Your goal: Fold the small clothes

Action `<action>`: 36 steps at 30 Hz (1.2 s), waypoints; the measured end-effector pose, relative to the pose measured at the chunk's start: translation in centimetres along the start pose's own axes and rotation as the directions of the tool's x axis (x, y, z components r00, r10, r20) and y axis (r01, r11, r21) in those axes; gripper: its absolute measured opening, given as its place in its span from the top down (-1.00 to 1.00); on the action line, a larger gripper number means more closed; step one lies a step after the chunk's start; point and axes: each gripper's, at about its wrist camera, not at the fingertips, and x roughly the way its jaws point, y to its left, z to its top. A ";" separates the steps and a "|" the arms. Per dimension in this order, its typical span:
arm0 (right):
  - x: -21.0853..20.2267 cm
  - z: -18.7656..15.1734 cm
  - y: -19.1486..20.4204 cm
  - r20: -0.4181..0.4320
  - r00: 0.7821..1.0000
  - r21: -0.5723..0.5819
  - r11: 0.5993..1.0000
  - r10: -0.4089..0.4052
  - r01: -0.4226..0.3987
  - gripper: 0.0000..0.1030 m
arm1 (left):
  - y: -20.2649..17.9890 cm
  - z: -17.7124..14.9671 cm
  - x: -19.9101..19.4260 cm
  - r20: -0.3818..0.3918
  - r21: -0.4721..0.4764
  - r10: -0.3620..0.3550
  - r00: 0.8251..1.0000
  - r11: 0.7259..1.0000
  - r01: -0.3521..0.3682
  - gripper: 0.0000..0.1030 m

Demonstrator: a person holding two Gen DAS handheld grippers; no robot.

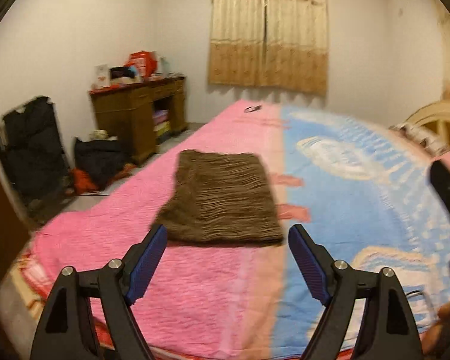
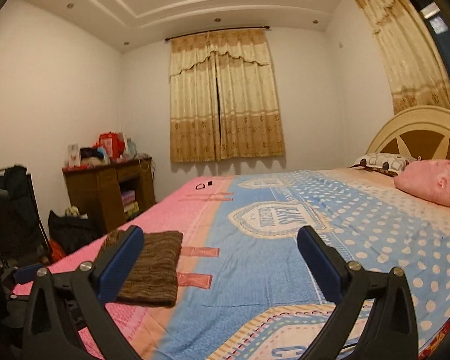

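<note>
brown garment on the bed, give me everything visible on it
The brown garment is a dark brown ribbed or crinkled fabric, folded into a flat, roughly rectangular stack. One corner on its left side in the left wrist view flares out unevenly. It lies on the pink part of the bedspread, its right edge near the peach stripe. Only the bedspread touches it; both grippers are clear of it, open and empty.
</note>
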 end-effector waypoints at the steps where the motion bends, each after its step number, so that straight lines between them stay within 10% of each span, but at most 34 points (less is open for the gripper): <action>1: -0.1 0.1 -0.1 0.002 1.000 0.004 1.000 -0.001 0.001 -1.00 | 0.1 0.0 0.0 -0.007 -0.013 -0.030 1.000 0.999 0.030 -0.78; 4: -0.3 0.1 -0.3 -0.001 1.000 0.005 1.000 0.006 -0.005 -1.00 | 0.4 0.1 0.1 -0.035 -0.061 -0.070 0.997 0.996 0.068 -0.82; 22: -1.4 0.3 -0.1 0.035 0.997 0.019 0.998 0.064 -0.065 -1.00 | 0.9 1.0 -0.3 0.014 0.035 0.277 0.961 0.960 -0.277 -0.82; 36: -1.5 0.2 0.0 0.030 0.997 0.021 0.998 0.064 -0.065 -1.00 | 1.0 1.0 0.0 0.028 0.056 0.304 0.952 0.951 -0.305 -0.82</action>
